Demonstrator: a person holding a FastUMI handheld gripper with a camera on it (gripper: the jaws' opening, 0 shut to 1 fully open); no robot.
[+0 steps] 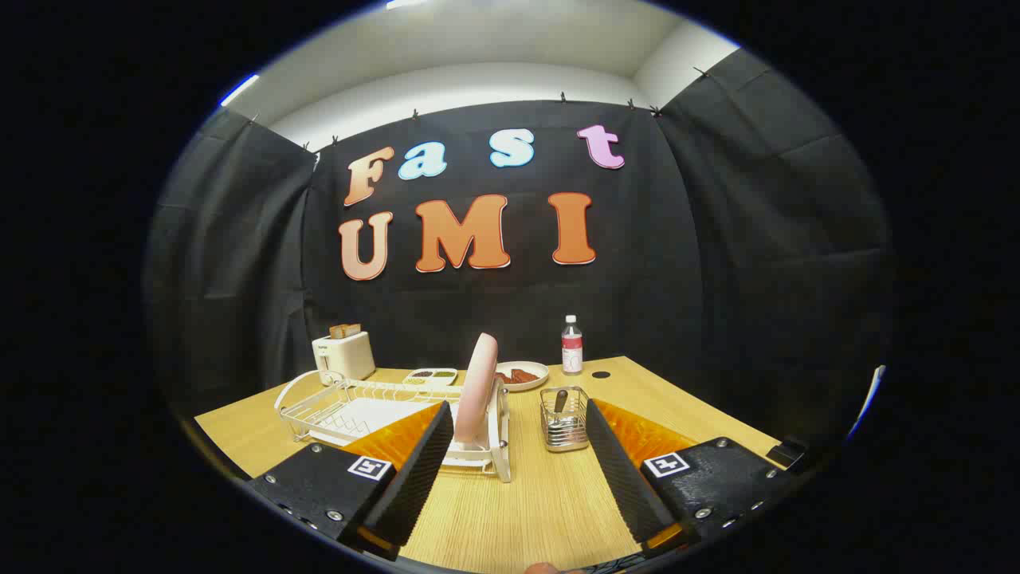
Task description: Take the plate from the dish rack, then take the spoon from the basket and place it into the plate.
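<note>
A pink plate (478,388) stands on edge in the near right end of a white wire dish rack (358,406), just ahead of my left finger. To its right a small wire basket (564,421) holds a spoon (561,400), only the handle showing above the rim. My gripper (518,416) is open, its fingers spread wide above the wooden table (518,510), nothing between them. The plate and basket sit just beyond the fingertips.
Behind the rack stand a white toaster (344,355) with bread, a small divided dish (430,375), a plate of reddish food (522,375) and a water bottle (572,345). A dark round hole (601,374) marks the table's far right.
</note>
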